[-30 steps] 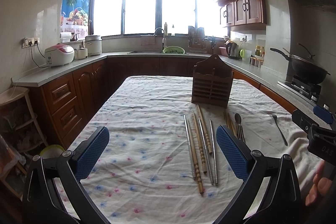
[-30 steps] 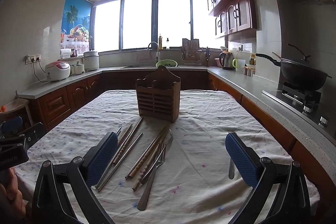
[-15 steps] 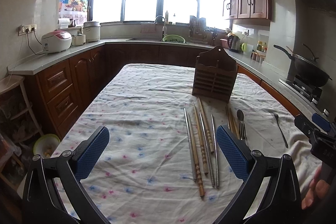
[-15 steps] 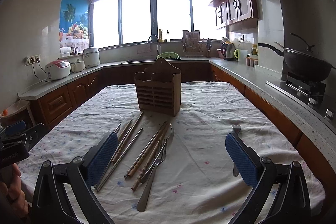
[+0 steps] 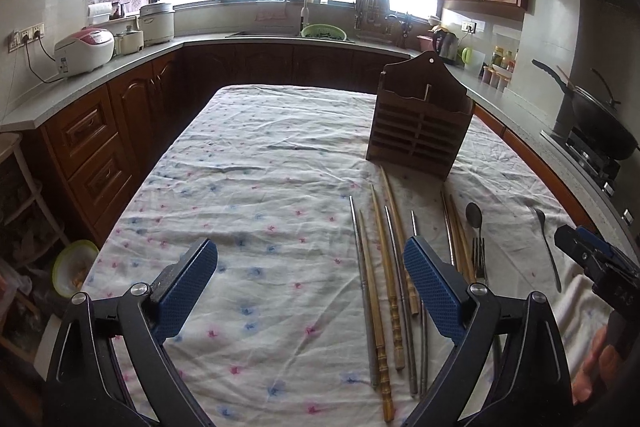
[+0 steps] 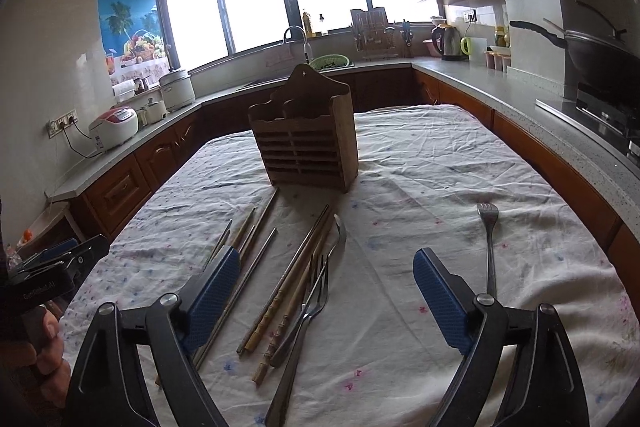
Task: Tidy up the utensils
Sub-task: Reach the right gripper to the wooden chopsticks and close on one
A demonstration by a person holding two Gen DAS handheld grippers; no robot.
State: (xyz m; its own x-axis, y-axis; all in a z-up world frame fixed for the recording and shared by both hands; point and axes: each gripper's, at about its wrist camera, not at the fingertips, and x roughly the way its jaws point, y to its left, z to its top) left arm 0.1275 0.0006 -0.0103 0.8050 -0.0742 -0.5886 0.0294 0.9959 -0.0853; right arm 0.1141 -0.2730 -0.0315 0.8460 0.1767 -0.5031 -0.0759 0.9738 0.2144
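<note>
Left tongs (image 5: 310, 281) spread wide above the cloth-covered tabletop (image 5: 256, 163), nothing between the pads, jaws just narrowed a little. Directly under them only bare flowered cloth. Just beside and partly under the right-hand pad (image 5: 432, 291), a row of chopsticks (image 5: 378, 287), wooden and metal, laid lengthwise toward the wooden utensil holder (image 5: 420, 123). Beyond that pad, further chopsticks, a spoon (image 5: 474, 217) and a fork, partly hidden. Farther right, a second spoon (image 5: 546, 243) lying apart near the cloth's edge.

Right tongs (image 6: 326, 287) likewise apart, gripping nothing, jaws just drawn in somewhat. Lying between and below the two pads: a bundle of chopsticks (image 6: 288, 287), a fork (image 6: 310, 303) and a spoon (image 6: 340, 235), all flat on the cloth, not touched. More chopsticks half hidden behind the left-hand pad (image 6: 214, 291). Outside the right-hand pad, a lone fork (image 6: 489, 243), tines toward the far end. Utensil holder standing upright beyond the chopstick tips, near the middle of the tabletop.
</note>
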